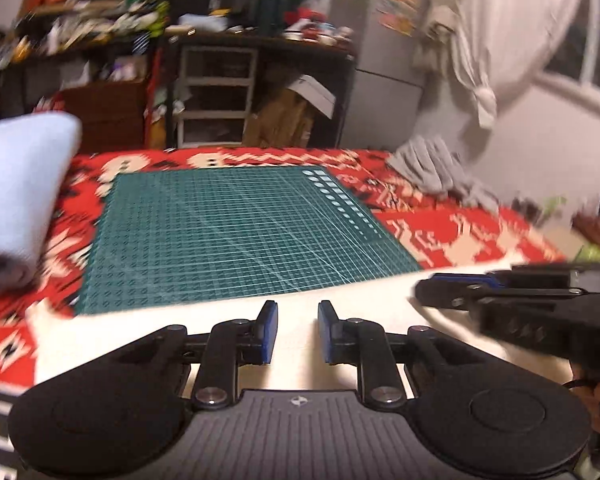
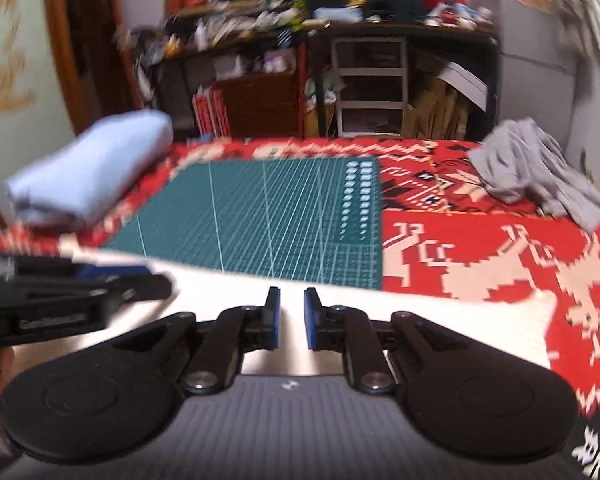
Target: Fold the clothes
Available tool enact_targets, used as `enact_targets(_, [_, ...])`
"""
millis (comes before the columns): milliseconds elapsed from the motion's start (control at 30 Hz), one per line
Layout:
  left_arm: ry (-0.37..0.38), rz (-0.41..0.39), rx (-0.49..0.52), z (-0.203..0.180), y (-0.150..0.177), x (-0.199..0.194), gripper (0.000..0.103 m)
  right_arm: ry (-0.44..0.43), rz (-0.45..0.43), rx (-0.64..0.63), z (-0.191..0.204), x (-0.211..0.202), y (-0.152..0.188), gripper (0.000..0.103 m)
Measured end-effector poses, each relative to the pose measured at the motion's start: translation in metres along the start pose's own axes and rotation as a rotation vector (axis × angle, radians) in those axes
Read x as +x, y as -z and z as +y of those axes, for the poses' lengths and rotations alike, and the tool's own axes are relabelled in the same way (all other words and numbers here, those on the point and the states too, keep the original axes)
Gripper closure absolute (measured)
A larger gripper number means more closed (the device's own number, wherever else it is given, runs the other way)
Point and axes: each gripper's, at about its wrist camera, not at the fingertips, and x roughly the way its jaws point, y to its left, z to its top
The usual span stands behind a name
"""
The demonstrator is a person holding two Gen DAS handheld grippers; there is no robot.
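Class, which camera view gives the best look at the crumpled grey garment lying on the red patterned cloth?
The right wrist view: the crumpled grey garment shows whole and fairly sharp, right of the green cutting mat. In the left wrist view, the garment is smaller, more blurred and squeezed toward the edge.

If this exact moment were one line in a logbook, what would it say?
left claw: open, empty | right claw: open, empty | blue garment: folded, left of mat | grey garment: crumpled, unfolded
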Motion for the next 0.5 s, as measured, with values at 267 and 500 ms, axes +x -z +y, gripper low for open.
enact_targets(267, [-0.031,0.023,0.029,-0.005,-0.003,0.021,0.08,0.033,0.044,-0.074,0.029,0.029,-0.002,0.089])
enact_targets(500, [-0.101,0.029,-0.034,0.025,0.0,0.007,0.08,0.112,0.032,0.023,-0.01,0.018,0.001,0.09])
